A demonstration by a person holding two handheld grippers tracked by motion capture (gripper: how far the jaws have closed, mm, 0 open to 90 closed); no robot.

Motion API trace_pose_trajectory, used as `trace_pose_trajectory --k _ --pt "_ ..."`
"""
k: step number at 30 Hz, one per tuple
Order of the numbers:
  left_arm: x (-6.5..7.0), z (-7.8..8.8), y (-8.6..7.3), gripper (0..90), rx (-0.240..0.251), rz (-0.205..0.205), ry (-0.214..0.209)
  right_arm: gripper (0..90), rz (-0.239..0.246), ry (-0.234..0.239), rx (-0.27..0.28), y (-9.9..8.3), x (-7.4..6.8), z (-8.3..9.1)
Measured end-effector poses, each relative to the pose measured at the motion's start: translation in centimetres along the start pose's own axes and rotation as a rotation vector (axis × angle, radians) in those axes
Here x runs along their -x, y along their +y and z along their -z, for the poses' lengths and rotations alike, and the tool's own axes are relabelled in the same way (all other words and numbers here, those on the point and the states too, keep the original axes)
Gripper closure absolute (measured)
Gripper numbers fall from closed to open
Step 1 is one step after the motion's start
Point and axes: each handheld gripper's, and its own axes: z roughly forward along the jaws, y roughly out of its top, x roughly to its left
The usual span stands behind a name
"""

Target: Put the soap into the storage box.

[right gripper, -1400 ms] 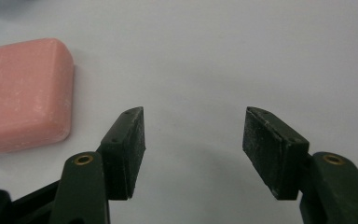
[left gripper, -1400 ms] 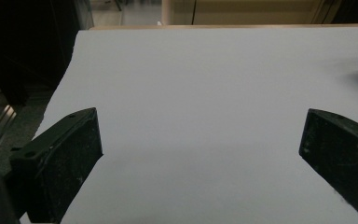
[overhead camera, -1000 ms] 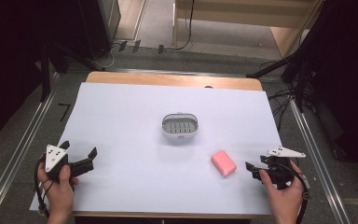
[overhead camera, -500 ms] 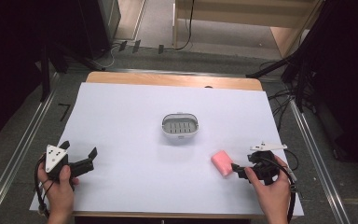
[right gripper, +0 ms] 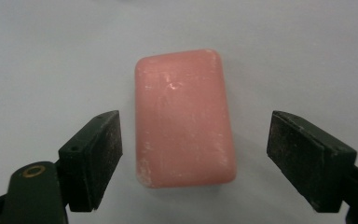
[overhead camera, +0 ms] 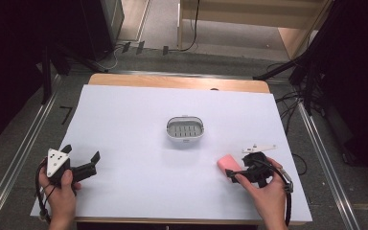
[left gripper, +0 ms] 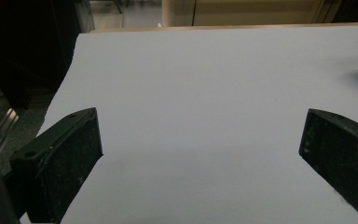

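High view: a table (overhead camera: 124,79) covered with a white sheet (overhead camera: 134,134) is seen, and a small grey soap dish (overhead camera: 185,130) stands near the middle of the sheet, well apart from both grippers. The dish is placed beyond the right gripper (overhead camera: 231,173) and to its left. A pink soap bar (overhead camera: 226,163) lies flat on the sheet directly in front of this gripper, just beside its tips. In the right gripper view the soap bar (right gripper: 184,119) is found between the 2 jaws, its near end level with them, but a gap is kept on each side and it is not touched. These jaws have just been opening. The left gripper (overhead camera: 88,163) is held low over the sheet at the left, and its 2 jaws are spread wide with nothing between them.
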Motion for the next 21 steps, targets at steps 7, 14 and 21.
trace_pose_trajectory --k 7,14,21 --pt "0.0 0.0 0.0 0.0 -0.001 0.0 -0.001 18.8 0.021 -0.012 -0.04 0.3 -0.6 -1.1" --pt "0.0 0.0 0.0 0.0 -0.004 -0.002 -0.001 27.7 0.012 -0.034 -0.059 0.5 -0.9 -1.7" --pt "0.0 0.0 0.0 0.0 -0.002 -0.001 -0.001 34.2 0.03 -0.061 -0.089 0.7 -1.3 -2.3"
